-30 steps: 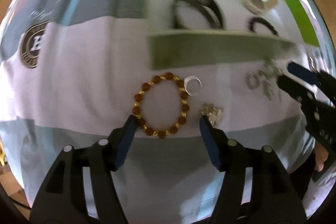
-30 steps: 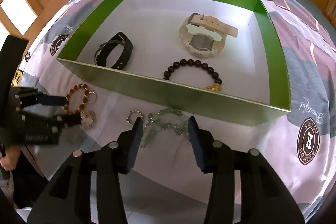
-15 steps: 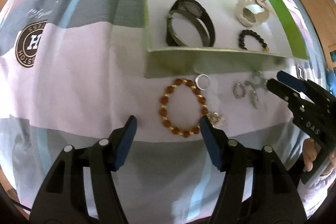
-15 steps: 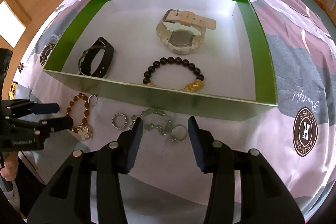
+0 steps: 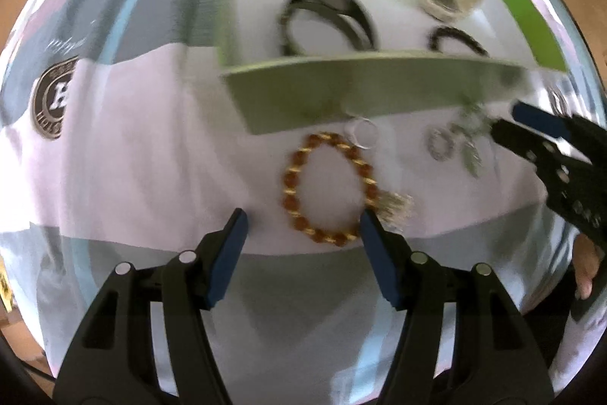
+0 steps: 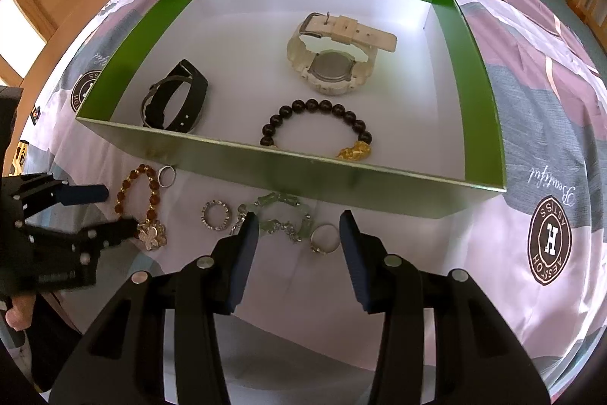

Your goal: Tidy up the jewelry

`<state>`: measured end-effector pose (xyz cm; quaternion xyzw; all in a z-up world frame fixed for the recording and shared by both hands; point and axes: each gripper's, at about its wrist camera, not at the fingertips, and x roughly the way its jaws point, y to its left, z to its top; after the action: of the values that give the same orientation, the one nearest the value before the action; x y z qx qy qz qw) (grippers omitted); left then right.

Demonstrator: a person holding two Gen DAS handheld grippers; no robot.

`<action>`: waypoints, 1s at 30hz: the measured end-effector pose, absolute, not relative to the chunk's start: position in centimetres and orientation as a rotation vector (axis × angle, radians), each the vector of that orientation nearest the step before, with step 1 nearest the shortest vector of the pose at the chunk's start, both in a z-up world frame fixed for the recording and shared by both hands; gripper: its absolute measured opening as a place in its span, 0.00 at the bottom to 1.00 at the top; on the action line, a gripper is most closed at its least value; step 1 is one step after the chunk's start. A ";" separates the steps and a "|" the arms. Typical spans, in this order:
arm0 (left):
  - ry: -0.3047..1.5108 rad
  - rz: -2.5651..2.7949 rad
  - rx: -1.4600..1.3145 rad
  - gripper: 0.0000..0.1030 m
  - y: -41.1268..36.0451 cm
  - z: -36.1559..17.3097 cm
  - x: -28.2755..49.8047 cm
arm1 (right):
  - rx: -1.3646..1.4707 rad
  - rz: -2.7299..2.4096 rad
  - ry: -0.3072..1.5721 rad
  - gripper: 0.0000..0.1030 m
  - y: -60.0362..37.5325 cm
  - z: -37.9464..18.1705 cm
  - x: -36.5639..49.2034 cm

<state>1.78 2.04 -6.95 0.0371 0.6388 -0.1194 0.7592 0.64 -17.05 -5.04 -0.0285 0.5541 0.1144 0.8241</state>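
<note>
We hold our left gripper (image 5: 303, 224) with its jaws wide apart, just short of the amber bead bracelet (image 5: 329, 188) lying on the bedspread (image 6: 531, 124) beside the green box (image 6: 288, 173). Our right gripper (image 6: 297, 232) (also spread open) hovers over the pale green bracelet (image 6: 280, 215), with a ring (image 6: 324, 240) between its fingers. A black bead bracelet (image 6: 318, 124) and a white watch (image 6: 334, 55) lie in the box.

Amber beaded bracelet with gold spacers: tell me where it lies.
The amber beaded bracelet lies on the bedspread outside the green box, at its near left corner, beside a plain silver ring, between the left gripper's fingers.
</note>
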 end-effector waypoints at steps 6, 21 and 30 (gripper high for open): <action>1.382 -0.435 0.145 0.59 -1.7 -6.5 0.2 | -0.052 0.233 1.179 0.44 -17.3 -4.9 0.8; 1.251 -0.539 0.175 0.64 -5.3 -5.9 -1.7 | -0.108 0.213 1.165 0.44 -16.5 -5.2 0.5; 1.281 -0.464 0.176 0.25 -5.2 -7.8 -0.9 | -0.098 0.212 1.170 0.44 -16.9 -5.0 0.7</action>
<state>-0.85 -5.18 -7.81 0.0810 0.5911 -0.2143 0.7734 0.70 -16.87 -4.97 -0.0461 0.5510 0.0997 0.8272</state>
